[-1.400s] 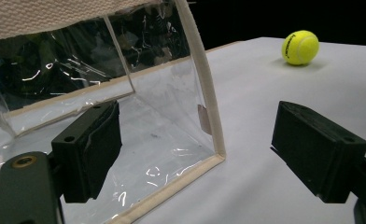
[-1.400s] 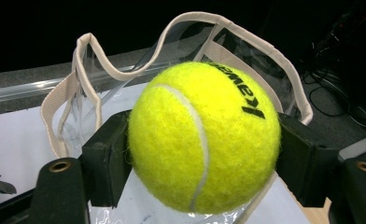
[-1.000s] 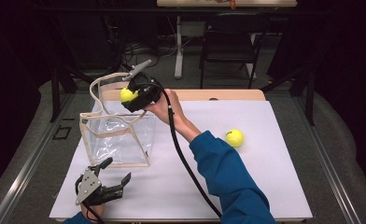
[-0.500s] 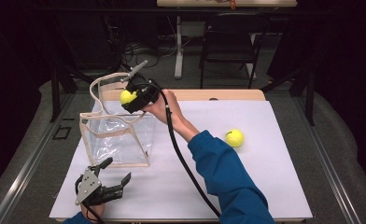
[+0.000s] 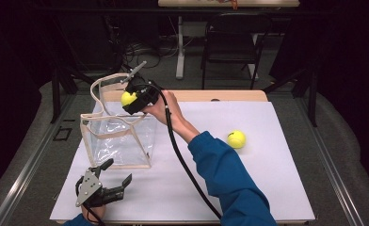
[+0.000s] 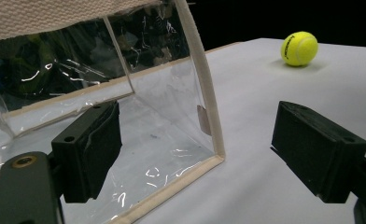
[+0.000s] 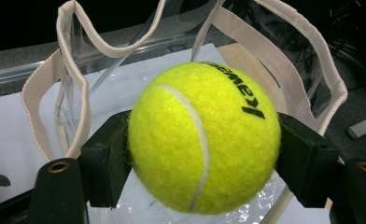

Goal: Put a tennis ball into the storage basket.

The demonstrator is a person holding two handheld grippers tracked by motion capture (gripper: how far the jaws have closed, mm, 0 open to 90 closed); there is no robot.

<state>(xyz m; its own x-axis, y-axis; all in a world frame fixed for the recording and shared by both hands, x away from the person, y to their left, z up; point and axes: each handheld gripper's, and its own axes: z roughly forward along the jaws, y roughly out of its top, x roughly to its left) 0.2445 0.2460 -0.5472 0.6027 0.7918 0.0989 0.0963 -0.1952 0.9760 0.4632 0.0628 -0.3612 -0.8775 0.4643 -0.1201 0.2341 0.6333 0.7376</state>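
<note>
**Yellow ball poised over clear bag**

High view: right gripper (image 5: 132, 100) grasps a ball (image 5: 128, 98) above the bag (image 5: 119, 139), placed to drop in.

Left gripper view: left gripper (image 6: 195, 149) gapes, idle beside the bag's corner.

Right gripper view: jaws pinch the ball, handles (image 7: 69, 70) beyond.

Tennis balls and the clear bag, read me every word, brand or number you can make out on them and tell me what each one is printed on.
"Kawe": black brand lettering, upside down in the right gripper view, its far end curving out of sight, on the tennis ball clamped between the right gripper's jaws.
Black lettering on the second tennis ball lying on the table: too small and blurred to read.
Clear tote bag: no print to be seen.
</note>
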